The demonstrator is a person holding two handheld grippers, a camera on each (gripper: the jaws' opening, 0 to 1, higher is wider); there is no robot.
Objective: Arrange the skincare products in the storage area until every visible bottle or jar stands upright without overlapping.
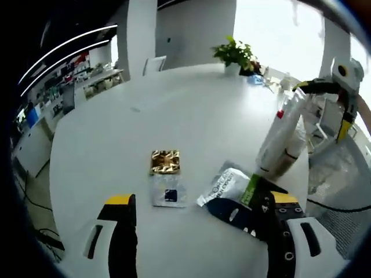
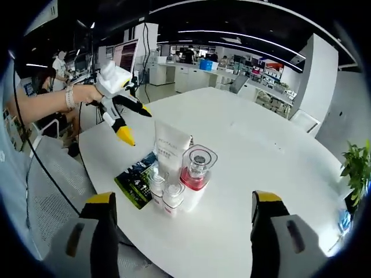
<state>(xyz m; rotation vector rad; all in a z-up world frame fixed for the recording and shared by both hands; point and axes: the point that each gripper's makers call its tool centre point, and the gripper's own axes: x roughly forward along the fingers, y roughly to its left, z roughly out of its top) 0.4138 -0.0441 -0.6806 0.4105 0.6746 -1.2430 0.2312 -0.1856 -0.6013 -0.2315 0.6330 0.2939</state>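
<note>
A cluster of skincare products stands upright near the table edge: a white tube (image 2: 172, 147), a clear bottle with red liquid (image 2: 197, 174) and two small bottles (image 2: 157, 184). From the left gripper view the same cluster (image 1: 283, 142) is at the right. A dark flat pack (image 2: 136, 180) lies beside it, next to a white sachet (image 1: 223, 184). A gold packet (image 1: 165, 162) and a clear sachet (image 1: 169, 192) lie further in. My left gripper (image 1: 201, 200) is open above the sachets, also seen as (image 2: 136, 124). My right gripper (image 2: 182, 198) is open and empty in front of the cluster, also seen as (image 1: 322, 110).
The round white table (image 1: 127, 127) stretches far behind the items. A potted plant (image 1: 235, 55) stands at its far edge. A mesh chair (image 2: 52, 191) sits by the near edge, where a person's arm (image 2: 46, 101) reaches in. Office desks line the background.
</note>
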